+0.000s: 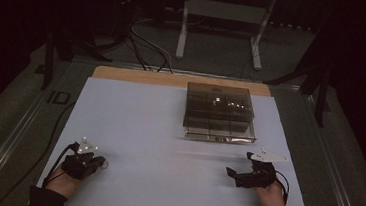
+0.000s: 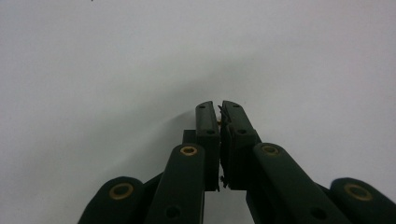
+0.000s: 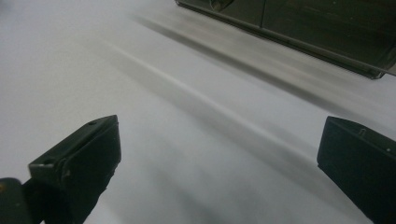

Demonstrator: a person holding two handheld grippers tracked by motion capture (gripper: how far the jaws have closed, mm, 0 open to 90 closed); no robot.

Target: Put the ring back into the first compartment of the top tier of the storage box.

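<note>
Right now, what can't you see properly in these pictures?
- What sits inside the smoky box: high view, the dark lid and dim light hide it.
- Most of that box: right tongs' view, cut off by the top edge.
- The tiny speck pinched in the shut left tongs: too small to name.
- The room behind the table: high view, too dark.

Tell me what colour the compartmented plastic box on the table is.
Dark smoky see-through grey; the compartmented plastic box shows best in the high view.
</note>
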